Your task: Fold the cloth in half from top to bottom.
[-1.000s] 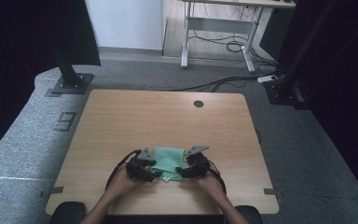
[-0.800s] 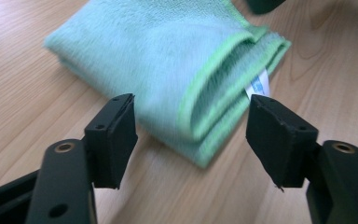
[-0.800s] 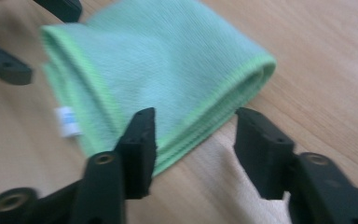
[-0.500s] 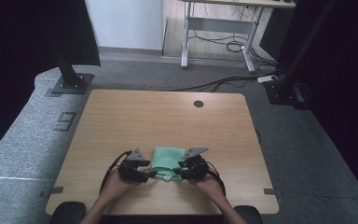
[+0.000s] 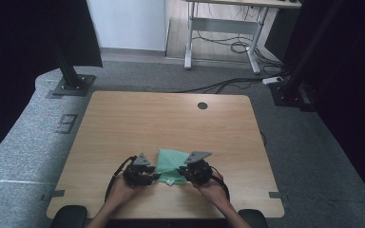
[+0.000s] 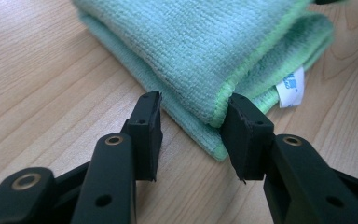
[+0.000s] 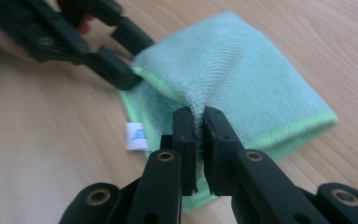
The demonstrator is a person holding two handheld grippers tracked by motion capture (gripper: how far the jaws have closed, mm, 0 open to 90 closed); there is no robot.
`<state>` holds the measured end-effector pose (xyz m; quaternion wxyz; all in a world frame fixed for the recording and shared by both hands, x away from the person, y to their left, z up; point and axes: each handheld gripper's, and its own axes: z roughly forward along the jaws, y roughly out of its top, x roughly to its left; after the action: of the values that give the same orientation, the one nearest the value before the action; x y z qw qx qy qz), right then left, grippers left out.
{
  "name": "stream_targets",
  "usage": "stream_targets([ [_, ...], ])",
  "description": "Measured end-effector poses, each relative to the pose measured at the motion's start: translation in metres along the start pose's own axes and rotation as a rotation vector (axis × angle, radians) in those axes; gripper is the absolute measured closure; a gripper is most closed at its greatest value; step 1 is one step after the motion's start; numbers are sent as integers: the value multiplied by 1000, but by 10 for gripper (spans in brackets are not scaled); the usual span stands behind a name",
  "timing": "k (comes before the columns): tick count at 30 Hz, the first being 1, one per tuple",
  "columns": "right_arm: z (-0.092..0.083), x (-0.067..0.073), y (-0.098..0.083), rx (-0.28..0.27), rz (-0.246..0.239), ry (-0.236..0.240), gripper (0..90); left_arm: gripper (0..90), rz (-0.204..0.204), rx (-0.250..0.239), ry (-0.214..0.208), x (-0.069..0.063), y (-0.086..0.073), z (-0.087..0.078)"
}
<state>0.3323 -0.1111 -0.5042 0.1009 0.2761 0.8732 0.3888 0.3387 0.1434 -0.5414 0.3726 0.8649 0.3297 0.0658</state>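
A folded green microfibre cloth (image 5: 171, 164) lies near the table's front edge, its white tag (image 6: 291, 86) at the near corner. My right gripper (image 7: 199, 126) is shut on a pinched ridge of the cloth's (image 7: 242, 79) top layer, its jaws having just closed there. My left gripper (image 6: 193, 126) has been closing its jaws and straddles the cloth's (image 6: 205, 46) folded corner. The pads stand apart, barely at the fabric's edges and not squeezing it. In the high view the left gripper (image 5: 154, 176) and right gripper (image 5: 183, 173) flank the cloth's near edge.
The wooden table (image 5: 123, 123) has a round cable hole (image 5: 202, 105) at the back. Two hands come in over its front edge. Black stand bases (image 5: 69, 85) sit on the grey floor beside it, and a desk frame (image 5: 221, 42) with cables stands behind.
Both grippers have drawn in slightly toward the cloth's near edge. The right one has lifted a little with fabric pinched in it.
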Motion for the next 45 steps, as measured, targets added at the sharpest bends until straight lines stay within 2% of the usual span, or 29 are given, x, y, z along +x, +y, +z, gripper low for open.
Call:
stream_targets([
  [4,3,9,-5,55,-15,26,800,559,-11,1,-9,0,-1,-1],
  [7,10,9,-15,94,1,32,791,505,0,17,-20,1,0,-4],
  [9,14,9,-22,104,14,40,785,483,11,11,-36,2,2,-12],
  [11,14,9,-25,101,28,43,783,464,15,-11,-53,4,5,-23],
  [14,15,10,-25,104,21,42,777,444,5,-68,-75,8,13,-39],
  [16,16,10,-25,104,18,38,775,434,-9,-101,-72,10,20,-43],
  [18,16,10,-25,102,19,40,773,413,-10,-107,-60,11,28,-38],
  [20,16,10,-26,100,31,42,771,386,-9,-96,-41,9,35,-26],
  [23,15,10,-26,97,27,43,767,359,-3,-44,-17,7,37,-7],
  [27,14,11,-28,90,28,45,759,345,25,38,51,4,26,3],
  [29,12,11,-29,90,23,47,744,334,19,48,63,4,20,4],
  [32,10,12,-31,92,21,49,731,329,2,49,58,4,13,5],
  [35,4,13,-32,97,23,59,660,328,-2,47,62,3,12,5],
  [37,-2,12,-32,94,26,44,615,327,4,47,66,2,12,5],
  [40,-9,3,-29,47,64,4,549,327,3,46,63,0,10,5],
  [43,-6,-5,-26,22,100,-71,437,322,0,46,52,-1,8,4],
  [45,1,-8,-27,35,110,-111,365,316,-1,42,49,-3,6,3],
])
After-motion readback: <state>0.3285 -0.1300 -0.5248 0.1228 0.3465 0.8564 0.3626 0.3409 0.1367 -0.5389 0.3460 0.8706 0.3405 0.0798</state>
